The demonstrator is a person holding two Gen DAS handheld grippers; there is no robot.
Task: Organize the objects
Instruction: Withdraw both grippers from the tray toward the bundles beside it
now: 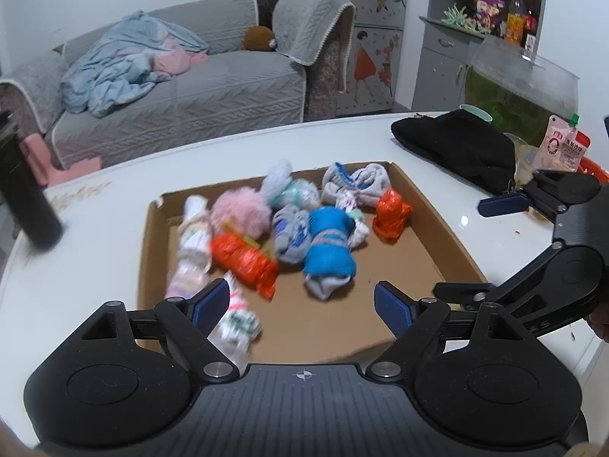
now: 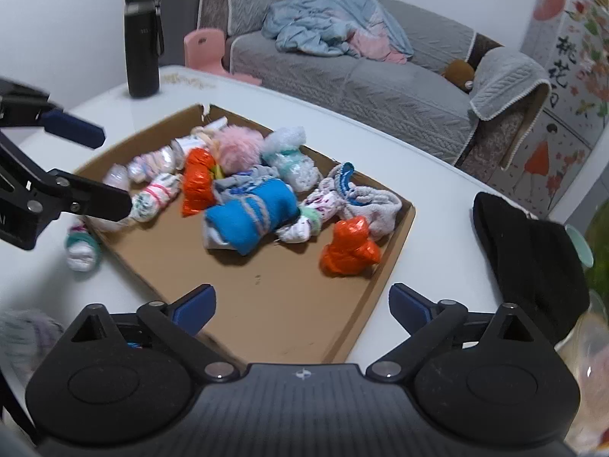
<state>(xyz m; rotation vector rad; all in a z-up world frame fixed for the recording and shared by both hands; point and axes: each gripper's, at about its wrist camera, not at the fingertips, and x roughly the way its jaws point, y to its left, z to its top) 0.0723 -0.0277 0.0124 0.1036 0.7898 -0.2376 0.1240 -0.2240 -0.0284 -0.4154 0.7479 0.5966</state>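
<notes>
We see the left gripper with its jaws wide apart above the near edge of the tray, and nothing is between its blue pads. A white bundle lies just beside the left pad, but we cannot tell if they touch. The right gripper is also spread wide and holds nothing; it hangs over the bare cardboard at the tray's near corner.

The tray lies flat on the white table. Inside it the rolled sock bundles are crowded toward the far side: a blue one in the middle, two orange ones, a pink fluffy one, and some white and grey ones. One small white bundle with a green band lies outside, on the table just beside the tray's left edge.
</notes>
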